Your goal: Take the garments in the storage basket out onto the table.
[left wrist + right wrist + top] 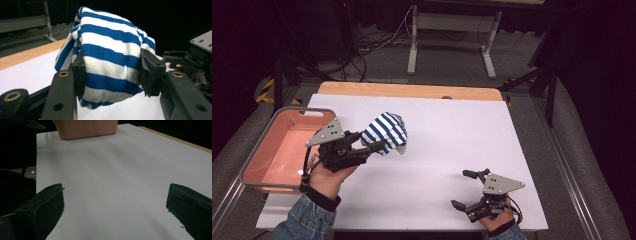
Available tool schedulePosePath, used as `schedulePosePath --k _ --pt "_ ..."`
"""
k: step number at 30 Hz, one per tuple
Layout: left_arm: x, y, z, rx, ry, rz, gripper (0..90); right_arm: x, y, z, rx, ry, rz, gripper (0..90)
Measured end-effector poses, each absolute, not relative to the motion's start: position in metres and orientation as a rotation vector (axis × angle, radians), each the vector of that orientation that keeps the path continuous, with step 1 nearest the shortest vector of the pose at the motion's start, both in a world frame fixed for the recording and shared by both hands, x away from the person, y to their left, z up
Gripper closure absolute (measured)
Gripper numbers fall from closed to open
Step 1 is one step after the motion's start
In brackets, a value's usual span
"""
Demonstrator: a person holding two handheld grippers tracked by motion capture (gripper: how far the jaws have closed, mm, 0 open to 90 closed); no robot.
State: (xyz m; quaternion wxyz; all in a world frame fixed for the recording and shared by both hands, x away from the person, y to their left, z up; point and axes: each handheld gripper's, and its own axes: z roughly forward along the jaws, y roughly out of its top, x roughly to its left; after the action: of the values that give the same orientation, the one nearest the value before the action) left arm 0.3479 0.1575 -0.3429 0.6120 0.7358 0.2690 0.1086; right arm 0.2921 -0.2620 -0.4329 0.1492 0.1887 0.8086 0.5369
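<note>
The left claw [373,148] grips the bunched striped cloth [386,131] off the counter [452,135] beside the left-edge pink bin [262,155], likely bound there, while the right claw [465,189] idles wide near the front edge.

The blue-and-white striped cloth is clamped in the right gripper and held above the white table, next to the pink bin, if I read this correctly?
Not quite: the left gripper holds the striped cloth, not the right one. The left gripper view shows its jaws pressed on both sides of the bundle. The right gripper is open over the white table. The rest stands: the cloth is above the table, beside the pink bin.
</note>
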Motion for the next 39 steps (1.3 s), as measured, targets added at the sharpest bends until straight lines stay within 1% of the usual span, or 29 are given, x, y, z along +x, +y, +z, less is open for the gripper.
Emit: schedulePosePath --k 13,21,31,39 --pt "0.35 0.13 -0.369 1.709 0.602 0.198 50.0 0.292 -0.262 -0.433 0.54 2.323 1.545 2.1" --pt "0.354 0.117 -0.384 1.73 0.606 0.196 50.0 0.292 -0.262 -0.433 0.536 2.323 1.546 2.1" --pt "0.361 0.109 -0.401 1.779 0.635 0.207 50.0 0.291 -0.262 -0.433 0.536 2.324 1.546 2.1" --pt "0.364 0.104 -0.409 1.808 0.655 0.183 49.9 0.292 -0.262 -0.433 0.534 2.326 1.547 2.1"
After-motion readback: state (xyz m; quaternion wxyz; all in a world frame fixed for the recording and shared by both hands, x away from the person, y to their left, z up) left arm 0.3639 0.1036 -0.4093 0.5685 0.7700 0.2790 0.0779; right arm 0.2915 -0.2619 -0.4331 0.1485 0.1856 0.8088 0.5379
